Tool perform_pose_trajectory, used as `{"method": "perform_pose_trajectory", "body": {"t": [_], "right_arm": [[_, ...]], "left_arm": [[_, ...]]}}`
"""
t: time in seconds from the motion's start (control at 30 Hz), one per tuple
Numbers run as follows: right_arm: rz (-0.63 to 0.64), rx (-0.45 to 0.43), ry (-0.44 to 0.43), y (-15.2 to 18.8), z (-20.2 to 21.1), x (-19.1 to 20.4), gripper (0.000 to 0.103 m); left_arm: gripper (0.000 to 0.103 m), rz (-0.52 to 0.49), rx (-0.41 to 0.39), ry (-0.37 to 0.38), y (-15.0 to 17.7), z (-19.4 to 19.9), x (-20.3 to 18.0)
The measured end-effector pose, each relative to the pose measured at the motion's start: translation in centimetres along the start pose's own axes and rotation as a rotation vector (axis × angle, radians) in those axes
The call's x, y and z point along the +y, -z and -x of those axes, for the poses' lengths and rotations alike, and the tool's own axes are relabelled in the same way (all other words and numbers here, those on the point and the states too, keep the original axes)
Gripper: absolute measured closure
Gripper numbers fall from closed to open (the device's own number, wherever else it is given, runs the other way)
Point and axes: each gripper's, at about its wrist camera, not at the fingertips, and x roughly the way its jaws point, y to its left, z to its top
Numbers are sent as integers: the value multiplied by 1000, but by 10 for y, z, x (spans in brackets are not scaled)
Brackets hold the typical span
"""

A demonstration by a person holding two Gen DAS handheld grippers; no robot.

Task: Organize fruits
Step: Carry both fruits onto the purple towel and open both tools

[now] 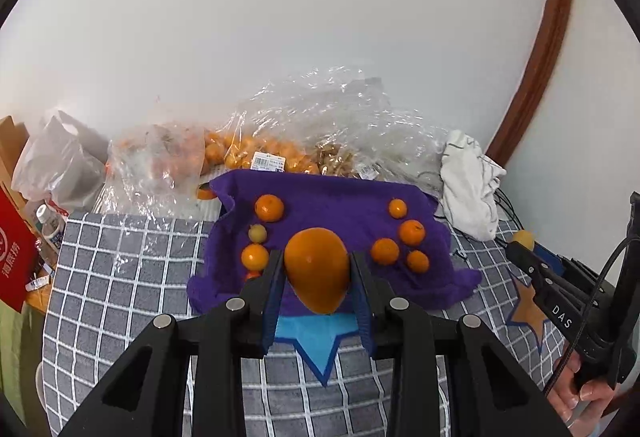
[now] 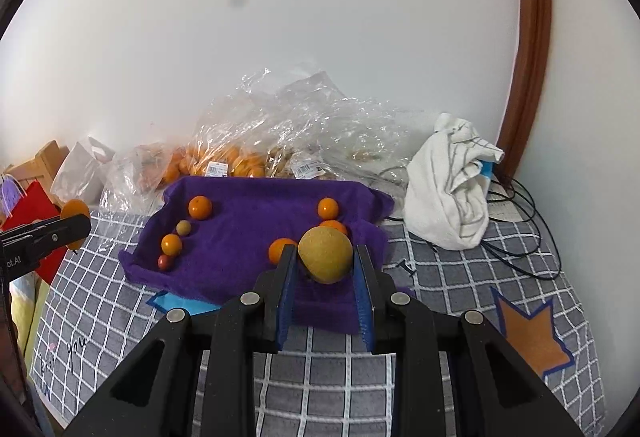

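Observation:
A purple towel (image 1: 332,197) (image 2: 248,221) lies on the checked cloth with small oranges in two groups, left (image 1: 269,208) and right (image 1: 412,232). My left gripper (image 1: 318,265) is shut on a large orange egg-shaped fruit (image 1: 318,269) and holds it above the towel's near edge. My right gripper (image 2: 325,257) is shut on a round yellow fruit (image 2: 326,255) over the towel's right side, beside the right group of oranges (image 2: 328,208). The left gripper with its fruit also shows at the left edge of the right wrist view (image 2: 74,223).
Clear plastic bags (image 1: 280,141) of oranges and nuts lie behind the towel by the wall. A white cloth bundle (image 2: 452,189) and black cables (image 2: 520,221) sit at the right. A red bag (image 1: 18,257) and bottle (image 1: 50,225) stand left. Star patches (image 2: 532,337) mark the cloth.

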Motion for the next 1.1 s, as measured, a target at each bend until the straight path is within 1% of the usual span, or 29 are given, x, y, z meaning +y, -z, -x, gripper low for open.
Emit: {"method": "perform_pose_trajectory", "body": {"t": [0.17,0.4,0.63,0.77,1.0,1.1], "right_arm": [[3,17,-7,-9,-26,-1,76],[6,29,-4,-22,-56,1,76],[-13,28,3,-34,-76,-5,76],[-1,38,3,-39,-91,-4,76],[55,66,-34,-43,-128,10,76],[93,108,-69,-42,-153,20,76]], "left_arm": [[72,15,8,-2,-10,-20,5],[72,60,32,-12,-21,-50,24],[72,91,38,-34,-32,-66,44],[72,109,37,-42,-42,-75,54],[72,135,46,-54,-49,-88,69],[72,149,62,-63,-46,-95,79]]}}
